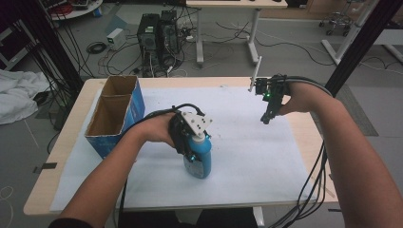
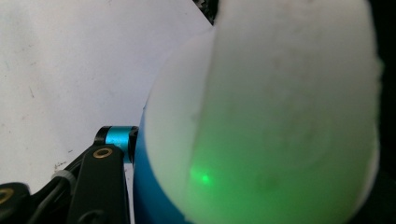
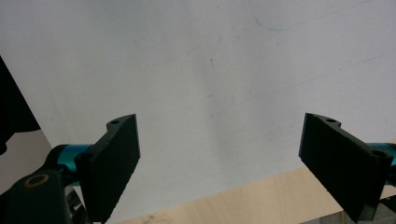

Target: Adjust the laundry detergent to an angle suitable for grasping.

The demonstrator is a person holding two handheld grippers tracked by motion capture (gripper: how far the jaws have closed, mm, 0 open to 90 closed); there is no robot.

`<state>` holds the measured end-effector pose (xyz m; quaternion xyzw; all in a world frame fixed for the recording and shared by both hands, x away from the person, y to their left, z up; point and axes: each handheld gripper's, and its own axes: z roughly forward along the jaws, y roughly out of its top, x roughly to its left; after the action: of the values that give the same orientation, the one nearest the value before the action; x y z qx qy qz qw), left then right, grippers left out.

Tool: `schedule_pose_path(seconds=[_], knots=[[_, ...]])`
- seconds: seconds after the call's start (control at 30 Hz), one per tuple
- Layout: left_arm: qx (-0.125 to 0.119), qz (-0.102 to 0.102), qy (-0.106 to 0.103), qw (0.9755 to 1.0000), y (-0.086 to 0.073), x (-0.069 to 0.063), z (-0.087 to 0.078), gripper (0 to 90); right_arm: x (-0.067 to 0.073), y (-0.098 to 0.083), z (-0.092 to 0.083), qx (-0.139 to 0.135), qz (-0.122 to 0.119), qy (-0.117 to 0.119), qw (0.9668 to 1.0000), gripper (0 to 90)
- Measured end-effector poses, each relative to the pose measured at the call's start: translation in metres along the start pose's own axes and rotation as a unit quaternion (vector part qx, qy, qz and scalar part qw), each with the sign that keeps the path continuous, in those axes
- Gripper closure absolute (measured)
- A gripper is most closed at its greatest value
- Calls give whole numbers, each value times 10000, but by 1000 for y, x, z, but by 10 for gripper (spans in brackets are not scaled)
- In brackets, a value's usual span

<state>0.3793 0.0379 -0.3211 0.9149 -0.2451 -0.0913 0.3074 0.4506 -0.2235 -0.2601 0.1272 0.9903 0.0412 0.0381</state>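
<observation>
Left gripper clamped around a blue bottle with a white top, jaws pressed against the bottle's sides; the bottle stands upright on the white sheet that covers the table. In the left gripper view the bottle sits close up against the camera, white upper part over a blue band, a green light spot on it, one black jaw at its left flank. Taking the bottle as reference: an open blue cardboard box stands to its left, well apart, near the table's left edge, brown inside, with a divider across it. Right gripper hangs above the sheet to the right of and beyond the bottle, well apart from it, pointing down. In the right gripper view its two black jaws stand wide apart with nothing between them, white sheet below and a strip of bare wooden table at the near edge. Cables trail from both grippers toward the person.
</observation>
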Motion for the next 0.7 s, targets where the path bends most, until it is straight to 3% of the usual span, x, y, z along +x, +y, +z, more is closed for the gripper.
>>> schedule_pose_path(seconds=[0.7], knots=[[86,120,27,9999,-3,-5,9,412,0,2,1,-33,-26,14,10000,116]])
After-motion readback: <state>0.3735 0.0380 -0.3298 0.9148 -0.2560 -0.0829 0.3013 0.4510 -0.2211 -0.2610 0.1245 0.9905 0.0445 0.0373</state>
